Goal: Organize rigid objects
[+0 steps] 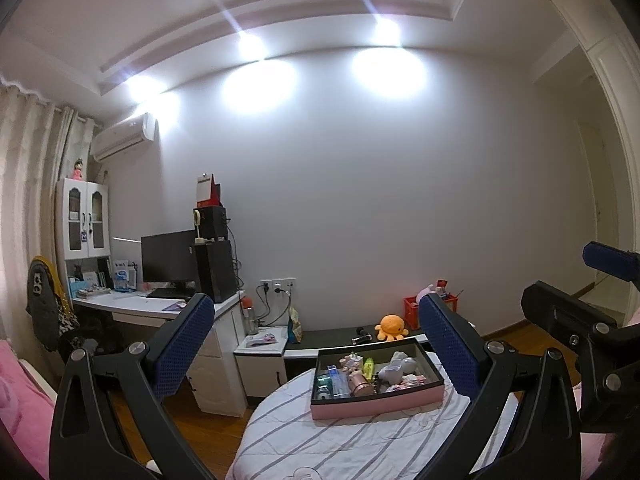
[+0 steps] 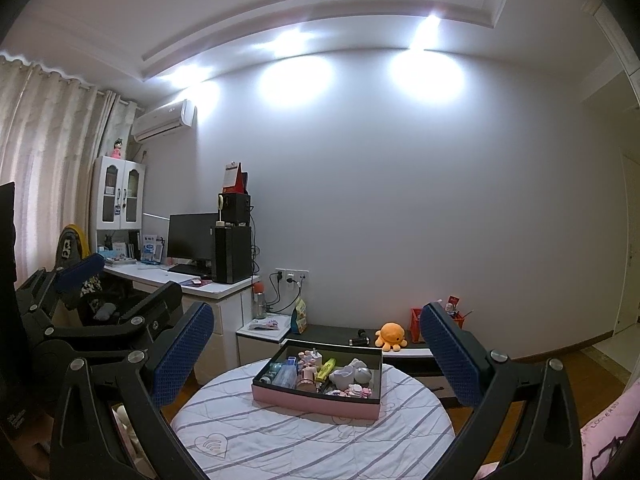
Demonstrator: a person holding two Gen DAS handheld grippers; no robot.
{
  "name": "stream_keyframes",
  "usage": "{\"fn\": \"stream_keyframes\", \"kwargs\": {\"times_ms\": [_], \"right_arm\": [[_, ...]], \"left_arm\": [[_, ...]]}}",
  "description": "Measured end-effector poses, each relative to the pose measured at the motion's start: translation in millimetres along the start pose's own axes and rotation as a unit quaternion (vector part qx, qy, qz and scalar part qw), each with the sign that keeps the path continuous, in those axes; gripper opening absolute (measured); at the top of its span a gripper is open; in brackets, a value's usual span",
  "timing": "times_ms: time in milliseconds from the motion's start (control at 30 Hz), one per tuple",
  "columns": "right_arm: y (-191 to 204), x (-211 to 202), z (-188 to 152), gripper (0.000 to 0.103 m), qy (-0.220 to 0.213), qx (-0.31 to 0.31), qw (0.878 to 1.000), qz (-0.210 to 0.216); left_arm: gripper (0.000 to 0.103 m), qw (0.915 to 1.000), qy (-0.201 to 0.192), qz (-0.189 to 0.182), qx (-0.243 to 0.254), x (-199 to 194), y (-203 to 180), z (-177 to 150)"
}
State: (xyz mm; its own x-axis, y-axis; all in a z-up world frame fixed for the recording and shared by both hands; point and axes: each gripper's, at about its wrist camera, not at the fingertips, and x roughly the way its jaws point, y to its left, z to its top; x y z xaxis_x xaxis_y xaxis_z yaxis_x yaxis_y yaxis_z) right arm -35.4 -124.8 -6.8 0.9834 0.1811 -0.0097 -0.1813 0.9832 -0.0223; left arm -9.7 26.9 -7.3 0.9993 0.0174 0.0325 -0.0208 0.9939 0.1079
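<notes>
Item: pink-sided tray (image 2: 316, 400), black-lined, set on the round striped counter (image 2: 280, 444).

Contents: small rigid articles are gathered inside it, among them a rose-gold cylinder (image 2: 307, 378), a yellow-green marker (image 2: 326, 369), a clear bottle (image 2: 285, 376), a white figurine (image 2: 346, 376) and pink pieces (image 2: 356, 391). They lie loosely mixed, not sorted into rows.

Grippers: the left gripper (image 1: 316, 356) and the right gripper (image 2: 316, 354) are held well back from the tray, jaws spread wide, nothing pinched.

Progress: all visible articles are contained in the tray; none is seen loose on the counter. This arrangement would fit either a tray awaiting emptying and sorting, or one already filled; which cannot be determined.
</notes>
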Motion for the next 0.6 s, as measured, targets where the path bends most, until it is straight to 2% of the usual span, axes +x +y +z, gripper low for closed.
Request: {"fn": "stream_keyframes", "kwargs": {"times_ms": [600], "right_arm": [[3.2, -1.9, 5.5, 0.103, 0.005, 0.0, 1.0, 0.0]], "left_arm": [[0.103, 0.9997, 0.003, -0.019, -0.017, 2.0, 6.6, -0.9]]}}
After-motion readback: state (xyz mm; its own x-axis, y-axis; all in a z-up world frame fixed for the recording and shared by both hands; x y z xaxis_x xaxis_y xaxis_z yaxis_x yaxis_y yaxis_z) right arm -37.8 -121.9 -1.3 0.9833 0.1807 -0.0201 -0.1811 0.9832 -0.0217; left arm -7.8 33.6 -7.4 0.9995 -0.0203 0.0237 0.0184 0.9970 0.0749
